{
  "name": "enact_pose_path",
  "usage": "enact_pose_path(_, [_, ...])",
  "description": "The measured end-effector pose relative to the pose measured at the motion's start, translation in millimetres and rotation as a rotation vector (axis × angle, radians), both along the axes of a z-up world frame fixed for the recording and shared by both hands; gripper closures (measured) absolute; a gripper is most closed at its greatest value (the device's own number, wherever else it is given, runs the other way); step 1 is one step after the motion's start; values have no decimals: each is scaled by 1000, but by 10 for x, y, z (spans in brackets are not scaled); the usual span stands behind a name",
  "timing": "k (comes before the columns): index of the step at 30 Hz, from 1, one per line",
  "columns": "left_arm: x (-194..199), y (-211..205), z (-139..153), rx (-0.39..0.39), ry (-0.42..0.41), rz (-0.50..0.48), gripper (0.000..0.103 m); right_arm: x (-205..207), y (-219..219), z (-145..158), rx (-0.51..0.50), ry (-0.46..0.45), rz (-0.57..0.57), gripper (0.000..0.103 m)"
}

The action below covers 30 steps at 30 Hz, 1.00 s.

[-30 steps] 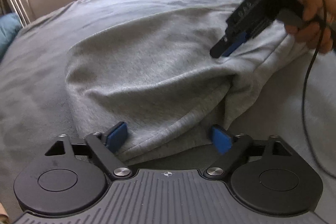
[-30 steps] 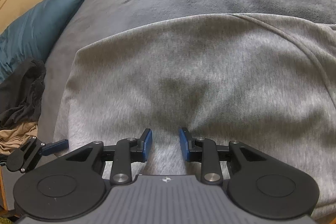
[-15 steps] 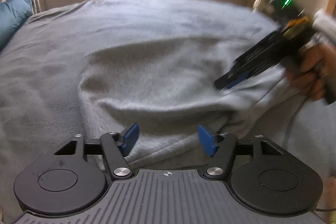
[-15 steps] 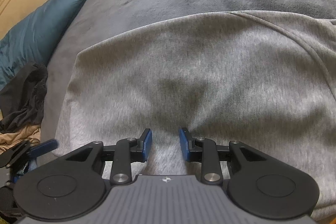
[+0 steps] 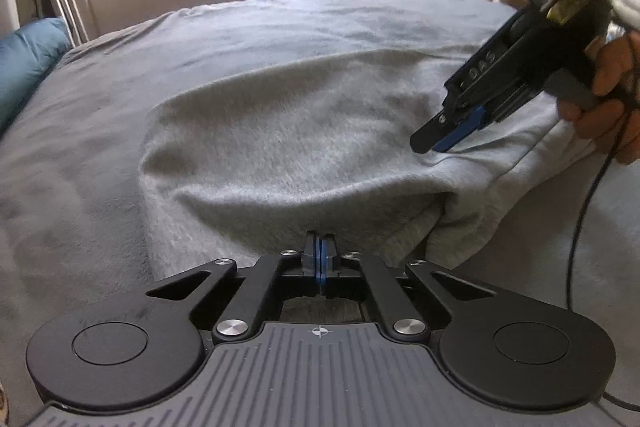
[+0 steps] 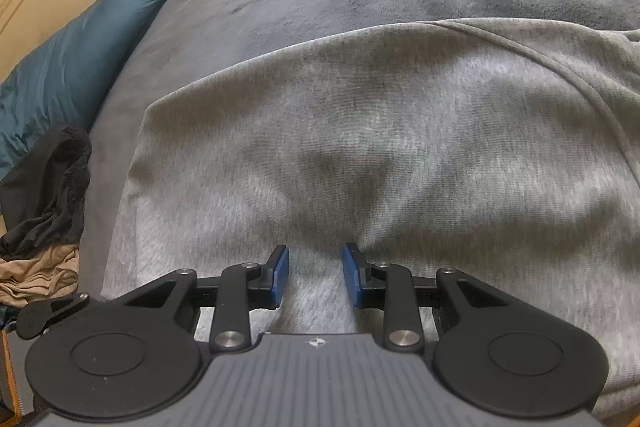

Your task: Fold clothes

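The grey garment (image 5: 304,131) lies spread across the grey bedspread (image 5: 100,115), its near hem toward you and a loose flap hanging off to the right. That width is your biggest risk: lift one edge alone and the rest drags, bunching the fold crooked.

Your right gripper (image 6: 316,277) has its fingers partly apart with a ridge of the cloth rising between them, though you cannot tell from here whether the pads truly bite. If they don't, that side slides free once you pull.

Your left gripper (image 5: 320,259) has its pads together at the near hem. Whether fabric sits between them is unclear, since the pads look closed flush. If they caught only a thin lip or nothing, it slips out as you raise it.
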State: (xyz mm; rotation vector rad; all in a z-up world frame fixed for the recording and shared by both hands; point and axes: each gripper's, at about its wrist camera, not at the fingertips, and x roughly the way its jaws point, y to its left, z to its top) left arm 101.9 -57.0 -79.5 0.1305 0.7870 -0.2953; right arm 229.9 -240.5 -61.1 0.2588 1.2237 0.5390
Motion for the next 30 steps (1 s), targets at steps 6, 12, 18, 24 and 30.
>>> enact_pose_path(6, [-177,97,80,29,21,-41,103,9,-29,-20,18,3,-5,72])
enact_pose_path(12, [-256,221,34,110,20,-44,103,15,-39,-26,26,7,-8,72])
enact_pose_path(18, [-213,194,243,-22,-26,-49,101,15,-36,-23,18,4,-6,72])
enact_pose_path(24, [214,71,67,-70,50,29,61,-8,-5,-4,3,-6,-6,72])
enact_pose_path(30, [379,58,-112,-89,108,69,93,-6,-8,-13,6,-8,-9,72])
